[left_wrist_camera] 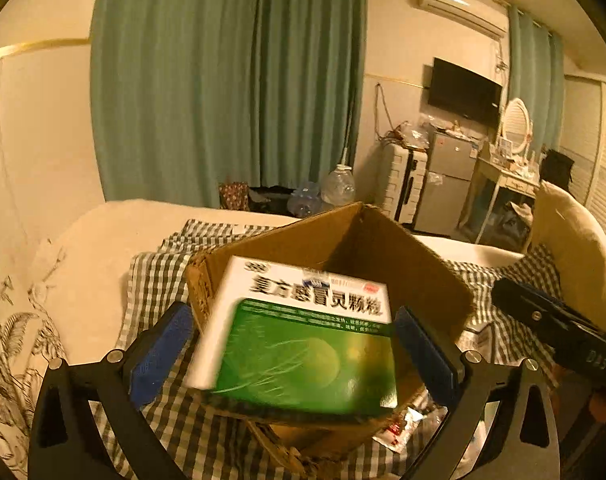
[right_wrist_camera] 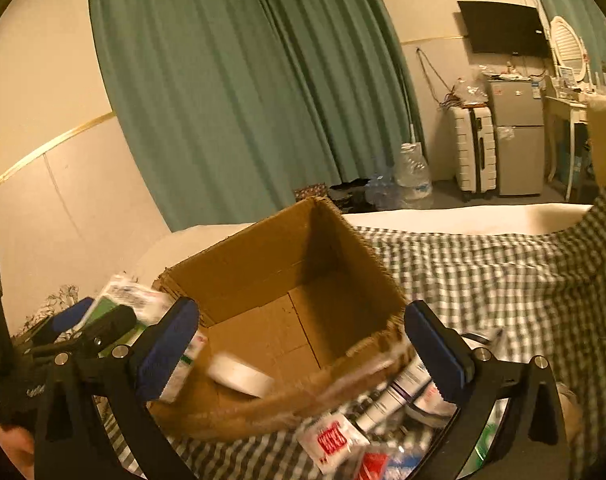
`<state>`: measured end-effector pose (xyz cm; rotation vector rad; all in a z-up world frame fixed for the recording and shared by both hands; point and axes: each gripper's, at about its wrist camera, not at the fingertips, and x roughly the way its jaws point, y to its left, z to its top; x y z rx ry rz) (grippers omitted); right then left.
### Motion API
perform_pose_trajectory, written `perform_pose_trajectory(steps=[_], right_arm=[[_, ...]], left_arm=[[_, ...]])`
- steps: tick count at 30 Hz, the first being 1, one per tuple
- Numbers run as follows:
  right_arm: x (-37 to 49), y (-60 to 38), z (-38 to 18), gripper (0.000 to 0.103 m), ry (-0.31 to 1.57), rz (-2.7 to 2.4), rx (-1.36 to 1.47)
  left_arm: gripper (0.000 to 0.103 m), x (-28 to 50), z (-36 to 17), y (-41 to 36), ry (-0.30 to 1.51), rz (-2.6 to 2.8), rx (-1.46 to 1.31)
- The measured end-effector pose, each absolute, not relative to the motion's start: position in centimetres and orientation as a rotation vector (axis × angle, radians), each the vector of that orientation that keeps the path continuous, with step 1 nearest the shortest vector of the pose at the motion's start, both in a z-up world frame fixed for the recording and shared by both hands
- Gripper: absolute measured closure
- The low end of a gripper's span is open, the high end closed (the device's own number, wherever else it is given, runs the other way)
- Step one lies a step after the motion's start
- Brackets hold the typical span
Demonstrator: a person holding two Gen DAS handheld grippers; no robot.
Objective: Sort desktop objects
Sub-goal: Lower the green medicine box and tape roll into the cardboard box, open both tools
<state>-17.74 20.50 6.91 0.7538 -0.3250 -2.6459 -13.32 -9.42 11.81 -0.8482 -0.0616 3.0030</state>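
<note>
Green medicine box (left_wrist_camera: 299, 340) over cardboard box (left_wrist_camera: 343, 248)

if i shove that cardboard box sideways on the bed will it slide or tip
The cardboard box probably slides or bunches the checked blanket under it. It looks nearly empty, so likely light. Its frayed near rim looks soft and may buckle.

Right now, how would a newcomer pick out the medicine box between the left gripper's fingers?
Find the open brown cardboard carton on the checked cloth. Over its near-left rim tilts a flat white-and-green medicine box, between the left gripper's blue pads. Nothing nearby shares its big green panel.
</note>
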Motion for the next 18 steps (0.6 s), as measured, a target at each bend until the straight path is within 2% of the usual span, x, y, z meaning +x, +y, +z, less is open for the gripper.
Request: perform_pose_trajectory(steps=[4,7,10,18], right_arm=[[-14.5,22.3,8.2,0.0,-0.335,-2.672,0.751],[-12.0,23.7,9.0,0.0,-0.331,-2.696,0.751],[-9.6,25.0,9.2,0.0,-0.318,-2.729,0.745],[-5.0,26.4,6.2,0.0,-0.265,-2.762,0.833]], left_arm=[[0.0,-13.5,13.5,-8.2,-0.053,2.955,-0.802],[0.0,-14.5,13.7,-7.5,-0.032,2.978,-0.911],[0.0,-12.4,14.2,-7.6,-0.131,2.988,-0.882],[0.0,-4.4,9.7,-6.7,-0.222,2.984,-0.96]])
